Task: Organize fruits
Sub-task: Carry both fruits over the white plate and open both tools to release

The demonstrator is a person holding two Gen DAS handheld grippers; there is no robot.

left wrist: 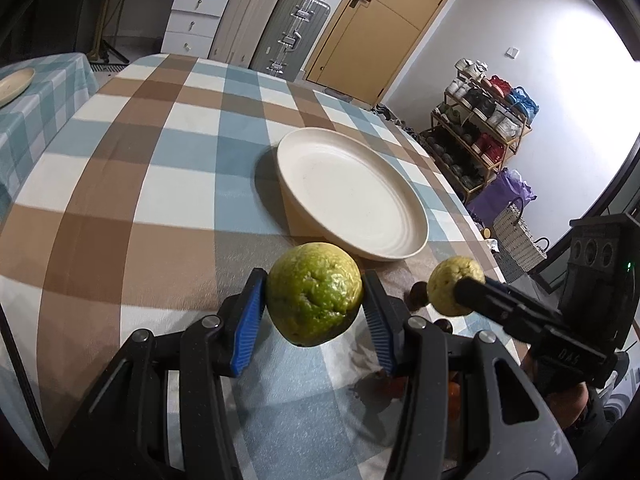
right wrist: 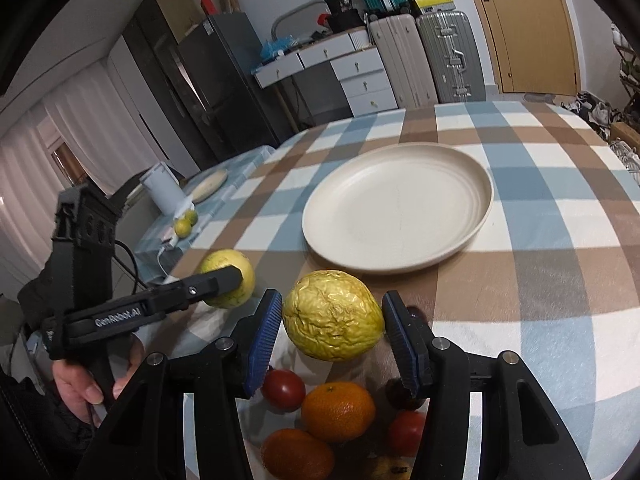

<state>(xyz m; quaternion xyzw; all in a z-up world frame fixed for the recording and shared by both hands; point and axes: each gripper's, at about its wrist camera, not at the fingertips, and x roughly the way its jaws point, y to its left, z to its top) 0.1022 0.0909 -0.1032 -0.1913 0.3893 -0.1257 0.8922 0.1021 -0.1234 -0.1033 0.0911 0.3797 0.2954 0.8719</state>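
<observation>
My left gripper (left wrist: pixel 314 308) is shut on a green-yellow guava (left wrist: pixel 315 293) and holds it above the checked tablecloth, just short of the cream plate (left wrist: pixel 404 240). My right gripper (right wrist: pixel 332 322) is shut on a wrinkled yellow guava (right wrist: pixel 333 315), also held short of the plate (right wrist: pixel 478 216). Each gripper shows in the other's view: the right one (left wrist: pixel 460 292) at the right with its guava (left wrist: pixel 452 286), the left one (right wrist: pixel 230 280) at the left with its guava (right wrist: pixel 228 278). The plate is empty.
Below my right gripper lie two oranges (right wrist: pixel 338 410), red tomatoes (right wrist: pixel 284 388) and dark fruit (right wrist: pixel 400 398) on the cloth. A side table at the left holds a white jug (right wrist: pixel 160 188), small green fruits (right wrist: pixel 186 222) and a second plate (left wrist: pixel 14 84). Suitcases and drawers stand behind the table.
</observation>
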